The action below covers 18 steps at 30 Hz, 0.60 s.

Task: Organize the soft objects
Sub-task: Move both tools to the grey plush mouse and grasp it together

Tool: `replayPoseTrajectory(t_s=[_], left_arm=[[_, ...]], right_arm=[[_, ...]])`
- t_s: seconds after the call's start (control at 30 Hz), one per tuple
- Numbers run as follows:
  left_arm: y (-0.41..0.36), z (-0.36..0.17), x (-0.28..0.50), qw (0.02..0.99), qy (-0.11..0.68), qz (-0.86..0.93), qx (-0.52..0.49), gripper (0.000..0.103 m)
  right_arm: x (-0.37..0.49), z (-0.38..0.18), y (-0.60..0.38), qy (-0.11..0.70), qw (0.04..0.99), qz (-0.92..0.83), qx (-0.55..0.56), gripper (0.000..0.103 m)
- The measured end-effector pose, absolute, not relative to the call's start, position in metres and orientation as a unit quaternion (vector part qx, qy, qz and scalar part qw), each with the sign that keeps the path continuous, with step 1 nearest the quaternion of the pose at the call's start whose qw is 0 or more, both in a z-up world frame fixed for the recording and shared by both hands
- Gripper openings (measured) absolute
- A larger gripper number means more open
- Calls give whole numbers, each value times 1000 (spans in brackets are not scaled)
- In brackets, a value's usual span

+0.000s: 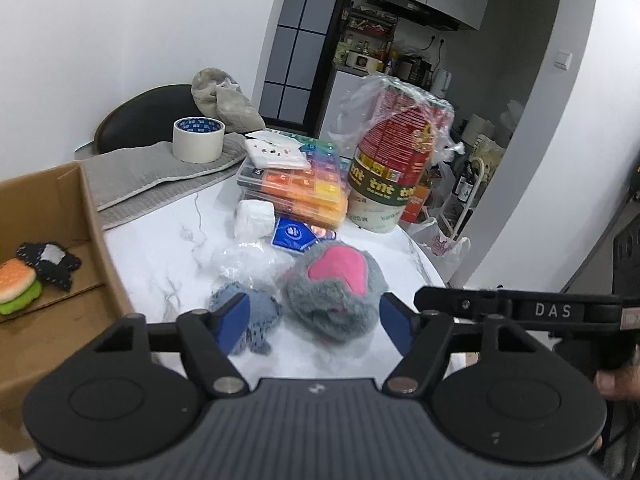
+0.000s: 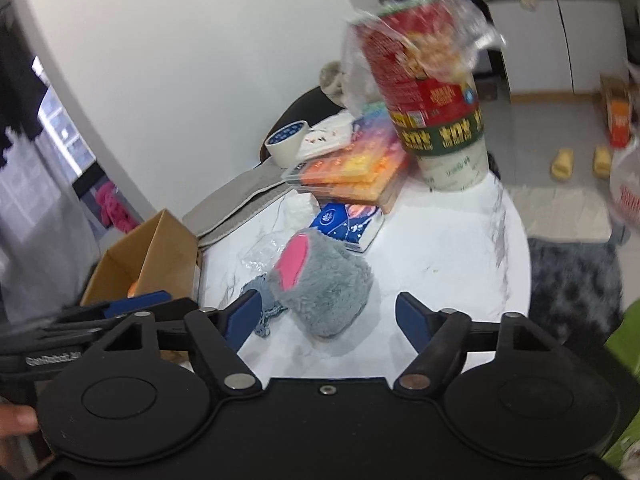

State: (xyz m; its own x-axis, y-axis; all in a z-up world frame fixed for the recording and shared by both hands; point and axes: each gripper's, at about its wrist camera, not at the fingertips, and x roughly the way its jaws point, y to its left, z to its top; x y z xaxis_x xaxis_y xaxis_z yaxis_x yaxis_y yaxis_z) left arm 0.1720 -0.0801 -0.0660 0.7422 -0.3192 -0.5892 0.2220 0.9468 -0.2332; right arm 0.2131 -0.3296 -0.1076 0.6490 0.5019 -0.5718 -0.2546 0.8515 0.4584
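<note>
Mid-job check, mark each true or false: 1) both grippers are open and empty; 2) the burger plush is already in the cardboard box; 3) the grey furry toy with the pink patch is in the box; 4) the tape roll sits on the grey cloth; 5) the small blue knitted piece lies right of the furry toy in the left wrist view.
1) True: the left gripper and the right gripper are open and hold nothing.
2) True: the burger plush lies in the cardboard box.
3) False: the grey furry toy lies on the table.
4) True: the tape roll stands on the grey cloth.
5) False: the blue knitted piece lies left of it.
</note>
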Motion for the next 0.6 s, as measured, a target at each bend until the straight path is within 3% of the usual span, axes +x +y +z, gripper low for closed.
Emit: replayPoseTrajectory(t_s=[0.3, 0.6], left_arm=[[-77, -90, 213, 919, 350, -131, -128, 53], [-93, -109, 231, 909, 355, -152, -157, 52]], right_arm=[[241, -131, -334, 376, 871, 210, 235, 69], [263, -150, -337, 393, 848, 223, 277, 63]])
